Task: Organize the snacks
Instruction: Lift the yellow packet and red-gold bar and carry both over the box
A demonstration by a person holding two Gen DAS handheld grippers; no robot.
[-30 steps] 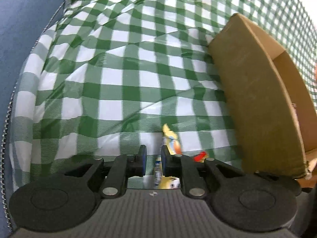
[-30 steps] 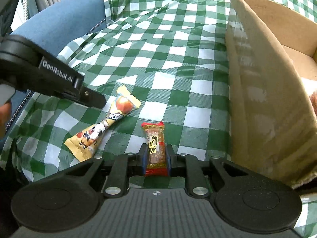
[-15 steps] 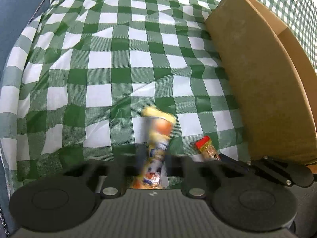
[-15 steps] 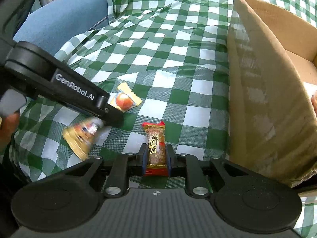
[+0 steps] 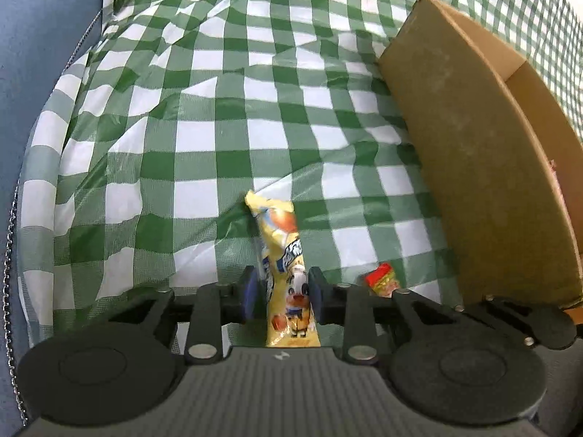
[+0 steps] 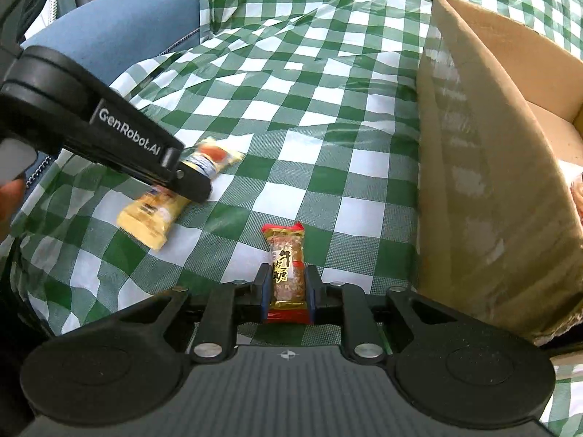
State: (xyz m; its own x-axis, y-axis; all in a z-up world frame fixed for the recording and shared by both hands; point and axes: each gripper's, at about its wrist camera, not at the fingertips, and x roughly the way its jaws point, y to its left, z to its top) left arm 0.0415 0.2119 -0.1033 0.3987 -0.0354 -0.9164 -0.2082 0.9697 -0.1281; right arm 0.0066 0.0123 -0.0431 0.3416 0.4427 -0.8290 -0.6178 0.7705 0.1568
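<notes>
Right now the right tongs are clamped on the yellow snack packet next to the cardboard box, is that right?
Not quite. In the right wrist view the right tongs are clamped on the brown-and-gold snack bar, not the yellow snack packet. The cardboard box does stand beside it.

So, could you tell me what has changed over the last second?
The left gripper went forward along the yellow snack packet, so the packet now lies between its jaws, which are opening. The right gripper stayed shut on the brown candy bar; the cardboard box and checked cloth are unchanged.
</notes>
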